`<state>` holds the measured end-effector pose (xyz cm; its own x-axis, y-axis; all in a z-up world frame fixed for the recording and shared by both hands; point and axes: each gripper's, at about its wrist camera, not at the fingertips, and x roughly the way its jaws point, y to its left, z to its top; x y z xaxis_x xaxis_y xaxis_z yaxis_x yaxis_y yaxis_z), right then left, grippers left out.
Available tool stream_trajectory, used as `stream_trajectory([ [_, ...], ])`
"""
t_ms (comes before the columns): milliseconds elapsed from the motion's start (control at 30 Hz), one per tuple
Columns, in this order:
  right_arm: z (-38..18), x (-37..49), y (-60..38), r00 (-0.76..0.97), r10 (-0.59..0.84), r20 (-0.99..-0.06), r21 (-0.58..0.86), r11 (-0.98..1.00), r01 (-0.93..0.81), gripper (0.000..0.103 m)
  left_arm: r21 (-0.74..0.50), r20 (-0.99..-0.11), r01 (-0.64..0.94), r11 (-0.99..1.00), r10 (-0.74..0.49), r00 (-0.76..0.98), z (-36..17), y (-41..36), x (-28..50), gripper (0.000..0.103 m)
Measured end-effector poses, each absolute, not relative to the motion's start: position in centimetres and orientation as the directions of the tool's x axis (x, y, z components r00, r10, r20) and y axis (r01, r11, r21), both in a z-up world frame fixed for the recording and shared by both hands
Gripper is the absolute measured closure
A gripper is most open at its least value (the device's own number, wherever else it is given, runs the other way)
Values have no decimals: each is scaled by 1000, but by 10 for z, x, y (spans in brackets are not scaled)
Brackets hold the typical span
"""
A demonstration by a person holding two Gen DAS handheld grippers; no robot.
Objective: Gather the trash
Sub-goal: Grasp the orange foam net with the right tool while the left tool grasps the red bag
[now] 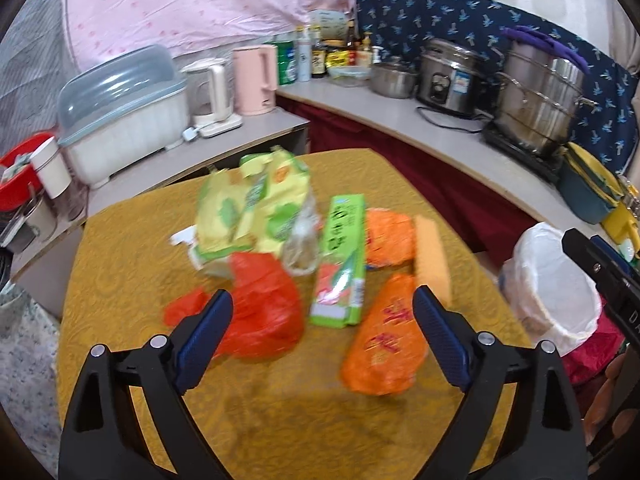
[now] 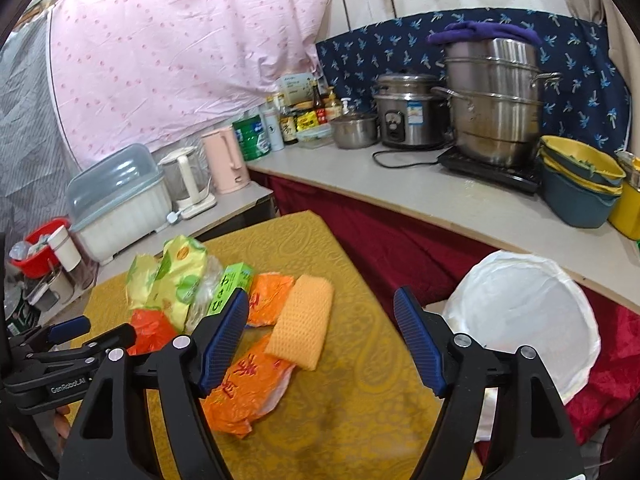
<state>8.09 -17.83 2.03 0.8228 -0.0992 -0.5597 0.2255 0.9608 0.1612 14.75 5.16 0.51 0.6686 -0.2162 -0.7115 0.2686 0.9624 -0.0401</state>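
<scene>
On the desk point(image 1: 120, 360), under its gold patterned cloth, the trash lies in a loose heap. From the left: a red plastic bag point(image 1: 264, 312), yellow-green wrappers point(image 1: 248, 208), a crumpled clear bottle point(image 1: 300, 240), a green carton point(image 1: 342, 260), two orange bags point(image 1: 384, 344) and an orange sponge point(image 1: 432, 256). The left gripper point(image 1: 322, 312) hangs over the pile, jaws wide apart and empty. The right gripper point(image 2: 320, 316) is likewise spread, gripping nothing. A white-lined bin point(image 2: 528, 320) stands just beside the desk's right edge.

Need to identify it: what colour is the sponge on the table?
Orange-yellow sponge, clearest in the right wrist view.
</scene>
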Motion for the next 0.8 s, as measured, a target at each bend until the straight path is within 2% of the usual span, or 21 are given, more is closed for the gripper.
stream_trajectory([
  [467,-54,149,-145,726,-62,-685,150,963,225,31,-50,-776,192,980,-159,611,-61,119,181,12],
  [800,-92,202,-151,675,-76,-734,138,956,258,31,-63,-804,188,980,-161,572,-92,125,213,11],
])
